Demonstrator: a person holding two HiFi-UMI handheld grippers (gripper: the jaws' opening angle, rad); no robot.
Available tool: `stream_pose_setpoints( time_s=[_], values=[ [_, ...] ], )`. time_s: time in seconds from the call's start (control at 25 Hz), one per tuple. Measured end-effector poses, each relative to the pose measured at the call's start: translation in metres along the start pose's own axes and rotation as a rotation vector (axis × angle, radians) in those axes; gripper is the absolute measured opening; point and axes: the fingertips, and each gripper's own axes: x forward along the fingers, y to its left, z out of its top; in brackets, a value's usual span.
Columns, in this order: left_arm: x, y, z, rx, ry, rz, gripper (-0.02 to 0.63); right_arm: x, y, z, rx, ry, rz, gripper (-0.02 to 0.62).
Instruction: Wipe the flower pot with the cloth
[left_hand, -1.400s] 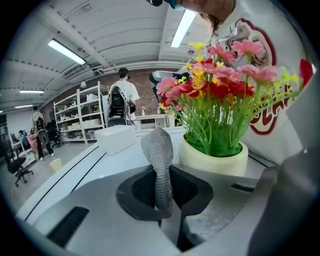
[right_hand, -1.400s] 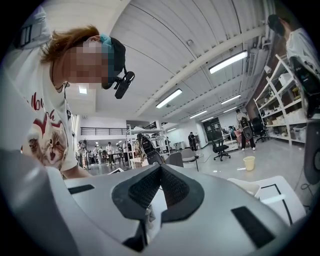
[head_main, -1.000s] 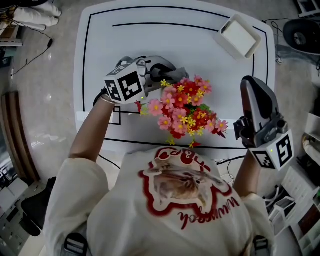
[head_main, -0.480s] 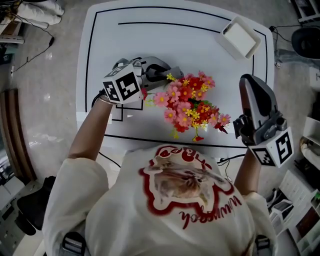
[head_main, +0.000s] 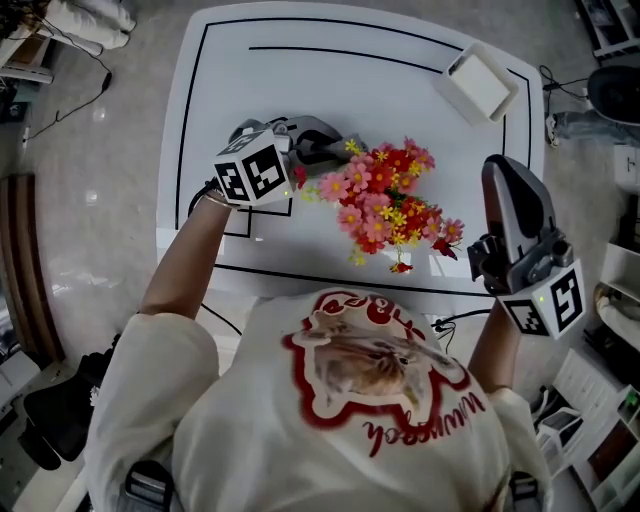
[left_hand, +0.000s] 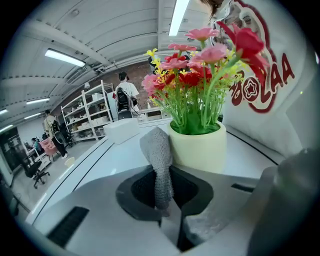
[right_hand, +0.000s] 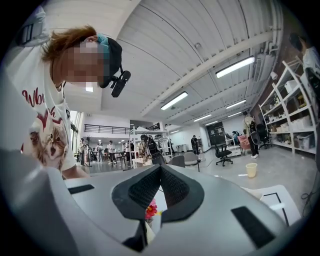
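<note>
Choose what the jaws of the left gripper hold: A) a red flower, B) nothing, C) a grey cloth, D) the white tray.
C: in the left gripper view, the jaws of the left gripper pinch a grey cloth, beside the flower pot.

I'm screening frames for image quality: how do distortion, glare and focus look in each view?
Head view: sharp and evenly lit, with small glare spots on the floor. Left gripper view: heavy fisheye with black corners; cloth and flower pot are crisp. Right gripper view: same fisheye, bright ceiling lights, a mosaic patch at upper left.
</note>
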Motion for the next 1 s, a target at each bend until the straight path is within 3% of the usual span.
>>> stream_pose_setpoints(
  time_s=[1.0],
  values=[
    [-0.016,-0.02,-0.009,-0.062,0.019,0.077,0.041,-0.024,0.047,0.006,-0.004,-0.034,-0.036,-0.002]
  ],
)
